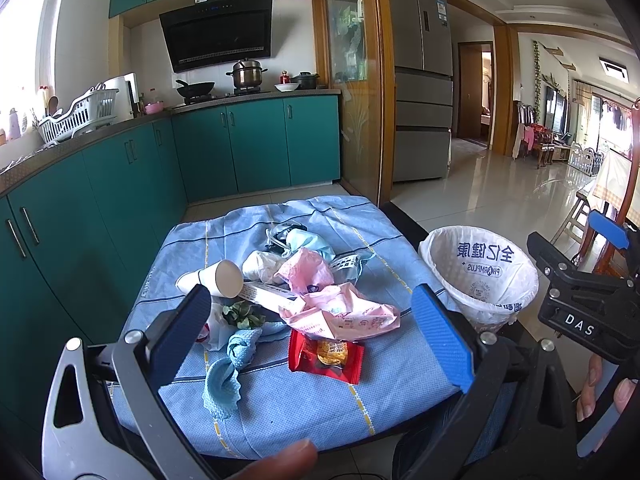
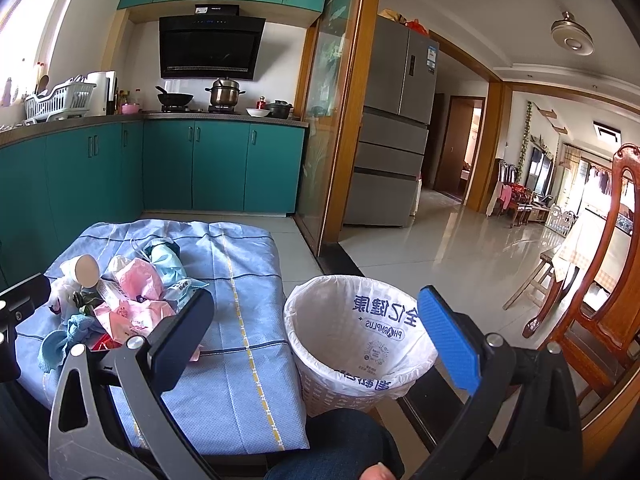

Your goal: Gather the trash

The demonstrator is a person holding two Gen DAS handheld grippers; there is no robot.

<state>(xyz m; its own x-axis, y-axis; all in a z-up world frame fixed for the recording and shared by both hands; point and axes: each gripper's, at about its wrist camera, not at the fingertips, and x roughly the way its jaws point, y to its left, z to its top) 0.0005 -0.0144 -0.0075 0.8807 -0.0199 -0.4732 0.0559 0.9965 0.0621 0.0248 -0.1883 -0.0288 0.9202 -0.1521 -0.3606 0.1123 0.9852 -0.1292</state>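
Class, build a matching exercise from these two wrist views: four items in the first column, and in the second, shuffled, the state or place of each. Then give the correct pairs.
Column 1
1. paper cup
2. red snack wrapper
3. lined waste basket
4. blue rag

Column 2
A. standing upright beside the table, no trash visible inside
B. lying on its side at the left of the pile
C. flat on the cloth, at the near edge of the pile
D. crumpled, just left of the red wrapper

Pairs: 1-B, 2-C, 3-A, 4-D
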